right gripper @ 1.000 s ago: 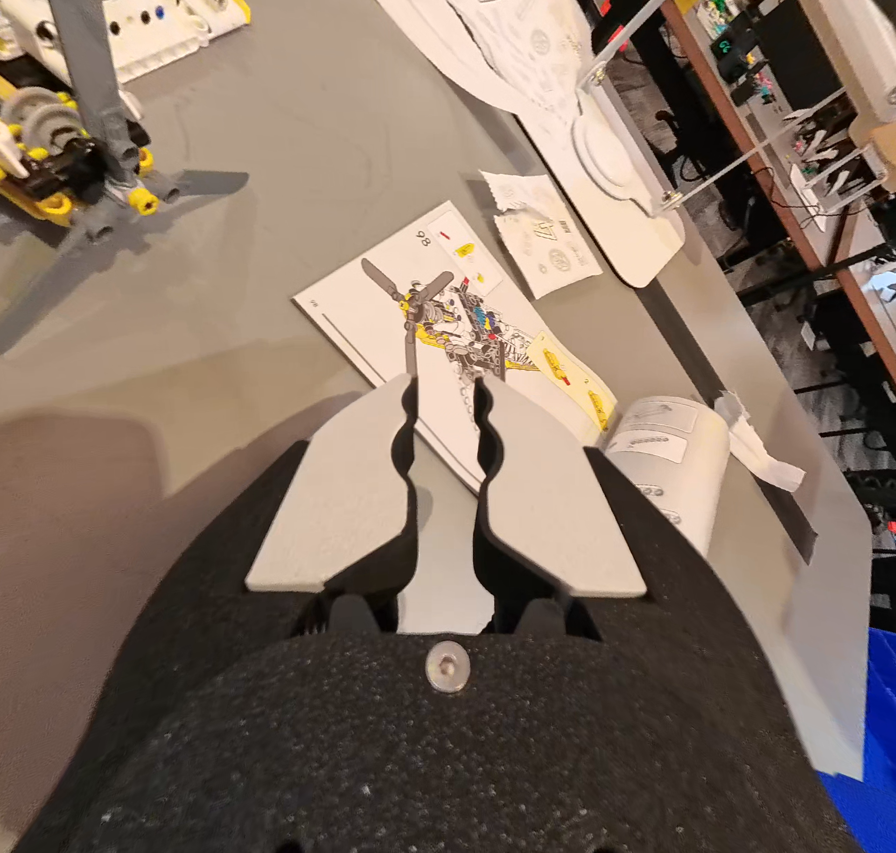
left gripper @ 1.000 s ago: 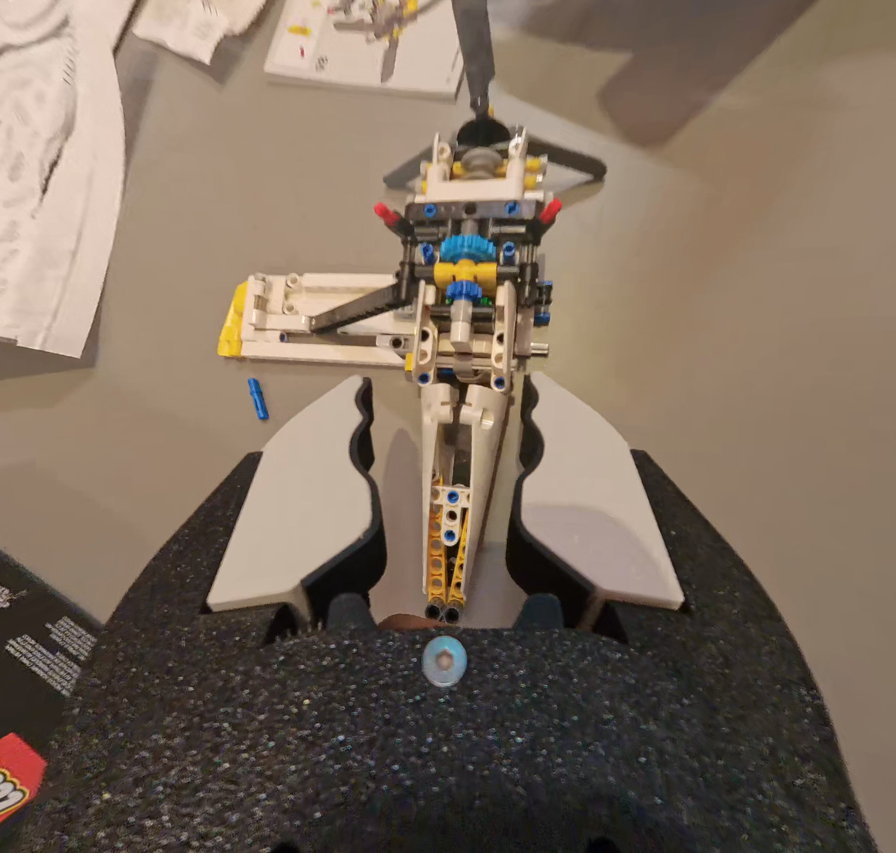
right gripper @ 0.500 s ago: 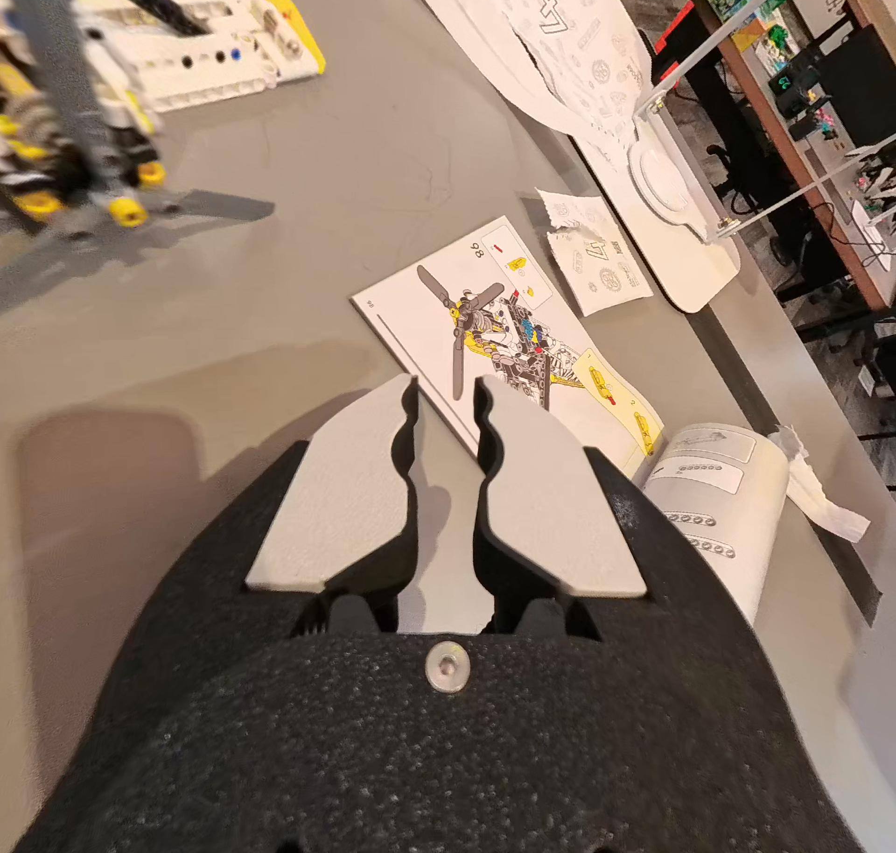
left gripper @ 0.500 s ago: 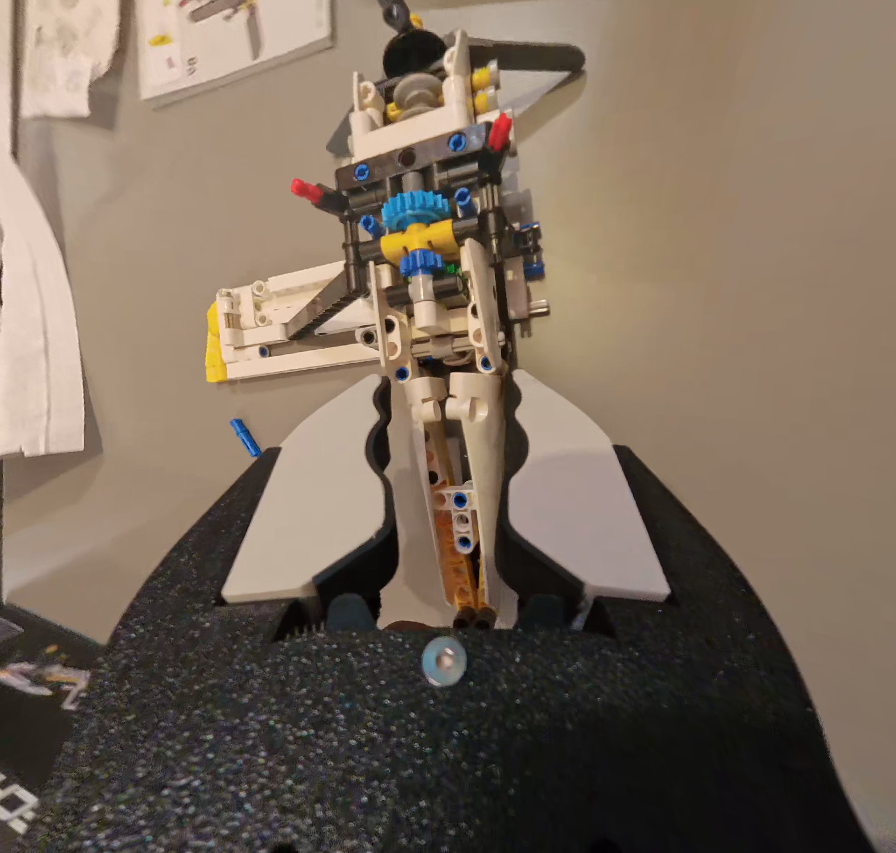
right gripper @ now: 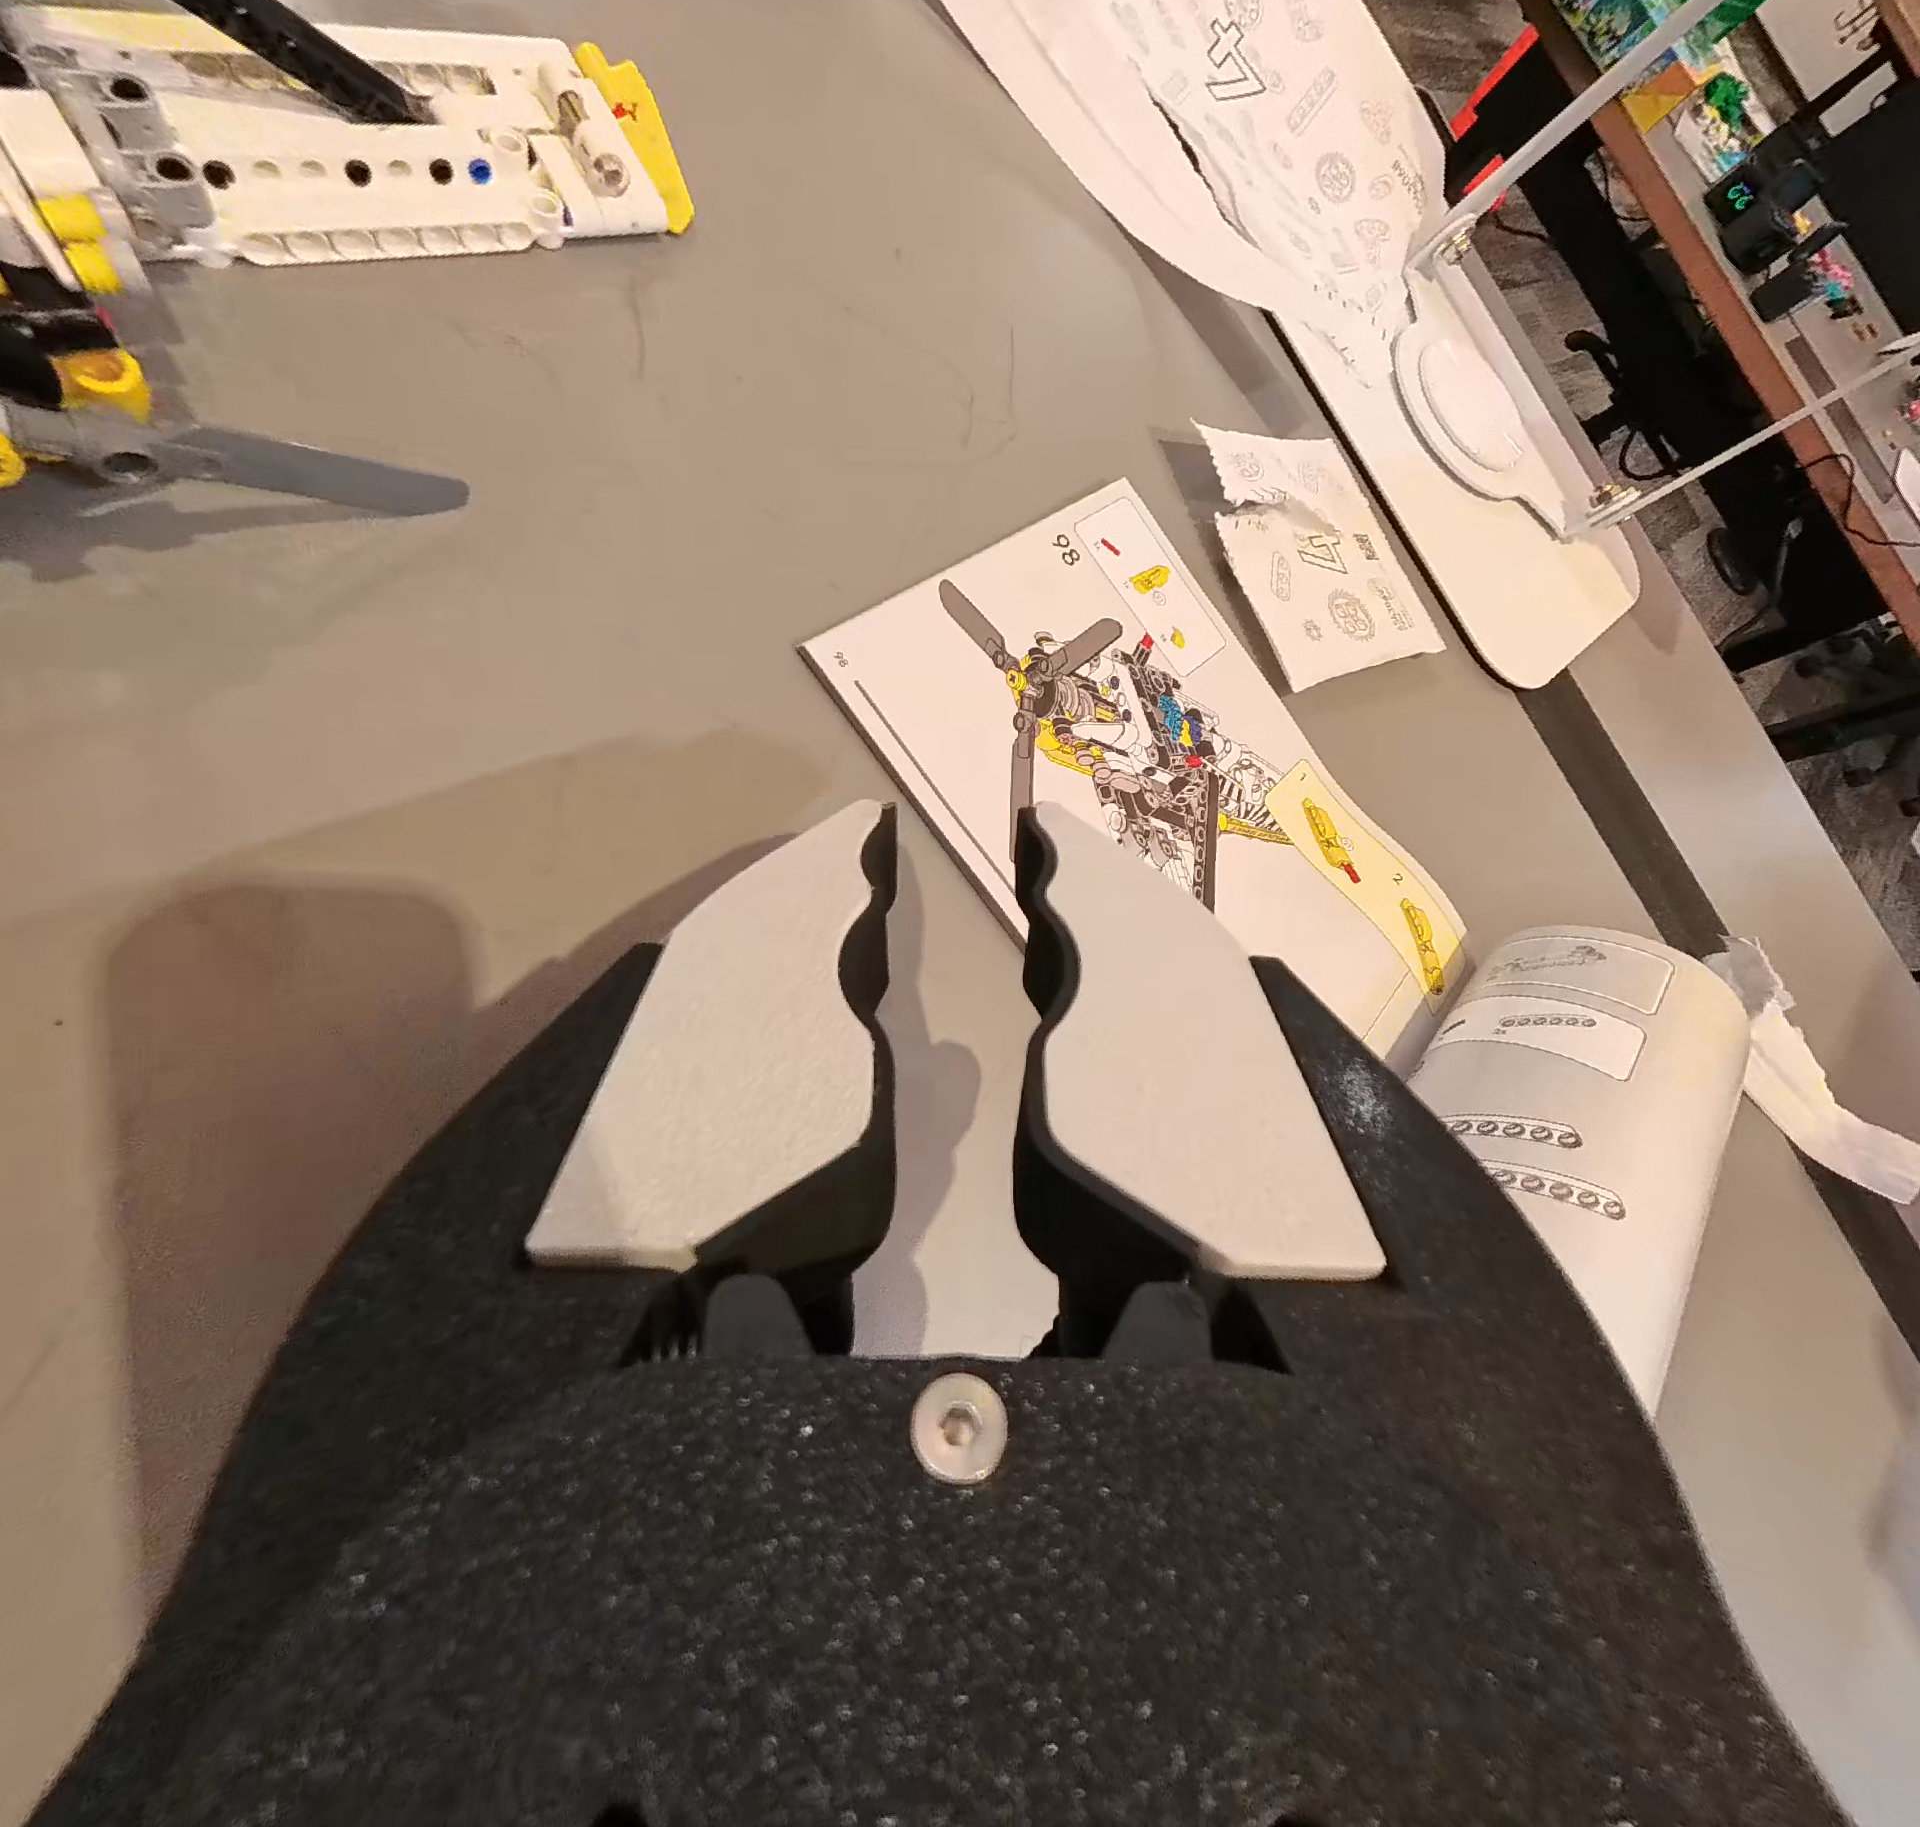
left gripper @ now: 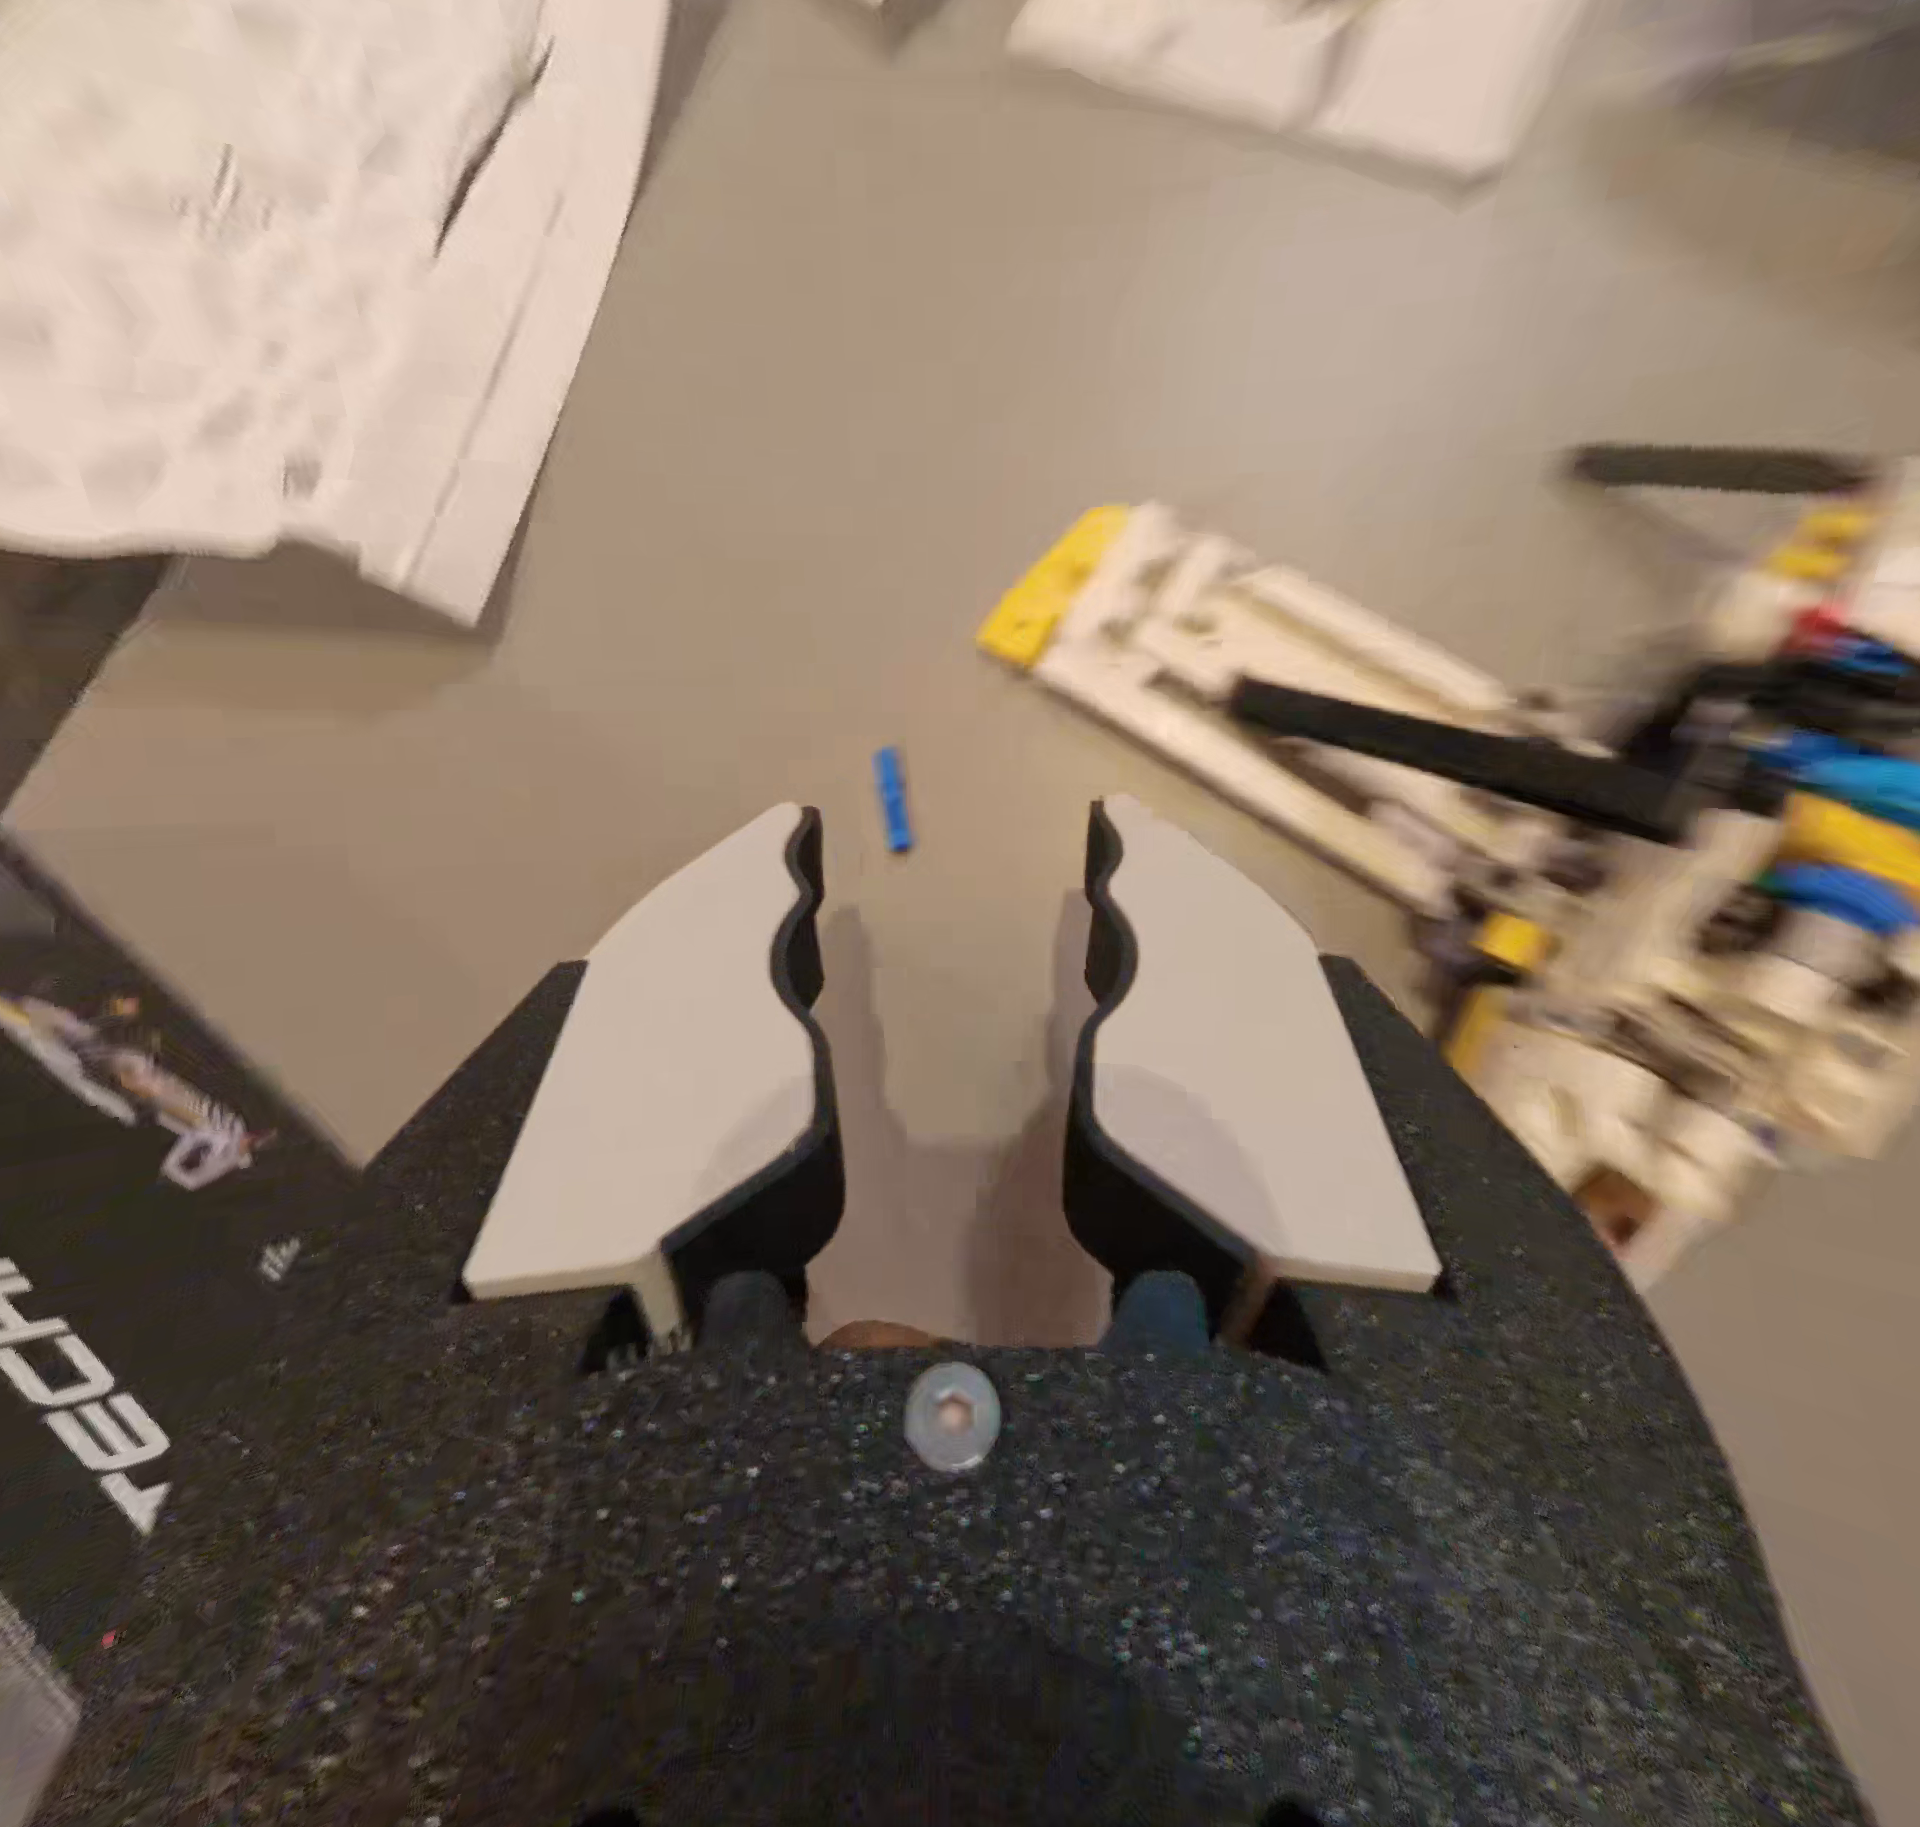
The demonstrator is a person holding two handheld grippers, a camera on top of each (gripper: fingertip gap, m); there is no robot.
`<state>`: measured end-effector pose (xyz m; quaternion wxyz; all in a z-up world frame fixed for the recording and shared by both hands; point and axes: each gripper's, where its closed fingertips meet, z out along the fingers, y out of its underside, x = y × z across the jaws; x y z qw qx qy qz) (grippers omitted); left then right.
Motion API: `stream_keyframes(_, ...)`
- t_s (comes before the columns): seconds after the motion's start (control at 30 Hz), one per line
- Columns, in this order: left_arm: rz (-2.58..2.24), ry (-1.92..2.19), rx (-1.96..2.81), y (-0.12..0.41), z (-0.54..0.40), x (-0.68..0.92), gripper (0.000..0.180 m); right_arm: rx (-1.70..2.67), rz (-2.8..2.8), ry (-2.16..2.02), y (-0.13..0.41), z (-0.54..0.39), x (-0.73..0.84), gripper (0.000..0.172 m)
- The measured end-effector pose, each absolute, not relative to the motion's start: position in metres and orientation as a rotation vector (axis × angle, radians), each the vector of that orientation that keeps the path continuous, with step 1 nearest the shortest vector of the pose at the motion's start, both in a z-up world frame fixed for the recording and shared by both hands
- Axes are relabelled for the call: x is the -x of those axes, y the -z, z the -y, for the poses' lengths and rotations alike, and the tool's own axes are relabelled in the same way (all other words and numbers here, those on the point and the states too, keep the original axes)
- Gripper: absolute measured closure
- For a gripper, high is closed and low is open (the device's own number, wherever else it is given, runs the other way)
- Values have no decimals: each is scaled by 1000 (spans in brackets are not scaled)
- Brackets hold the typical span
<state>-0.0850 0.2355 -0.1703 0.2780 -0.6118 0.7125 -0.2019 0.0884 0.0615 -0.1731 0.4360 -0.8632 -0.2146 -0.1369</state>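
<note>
**Brick-built model aircraft** (left gripper: pixel 1621 842) — white, yellow and black, with blue gears and a grey propeller blade (right gripper: pixel 312 473). It lies on the grey table (left gripper: pixel 935 375), to the right of the left gripper and well apart from it, blurred in that view. In the right wrist view it sits at the upper left, its white wing panel with a yellow tip (right gripper: pixel 634 130) stretched across the tabletop. Neither gripper touches it.

**Left gripper** (left gripper: pixel 951 827) — fingers spread wide, with only bare tabletop between them. Nearest thing: a small blue pin (left gripper: pixel 894 801), lying loose on the table just beyond the tips, closer to the left finger (left gripper: pixel 727 946) and not touched by it.

**Right gripper** (right gripper: pixel 954 821) — fingers drawn near each other with a narrow gap left between them; nothing is held. It hangs over the near edge of the open instruction booklet (right gripper: pixel 1091 655), whose page bears a drawing of the model.

**Surroundings**
- Small torn white paper wrapper with printed marks (right gripper: pixel 1320 572), just beyond the booklet.
- Large white printed paper bag (right gripper: pixel 1226 94) at the far edge of the table; blurred in the left wrist view (left gripper: pixel 260 219).
- Curled booklet pages (right gripper: pixel 1579 1102) to the right of the right gripper.
- Black product box (left gripper: pixel 114 1206) at the left gripper's lower left.
- Shelving and desks beyond the table edge (right gripper: pixel 1766 219).
</note>
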Motion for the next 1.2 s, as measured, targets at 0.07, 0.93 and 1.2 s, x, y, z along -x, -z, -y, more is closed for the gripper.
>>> stream_keyframes(0.07,-1915,470,1734,192,-247,80,138,2143,535,339,173,-60,-88,150)
stream_keyframes(0.93,-1946,580,1703,166,-221,40,174,2133,611,346,181,-41,-81,151)
stream_keyframes(1.2,-1990,679,1514,109,-161,-12,174,2127,675,363,188,-28,-75,153)
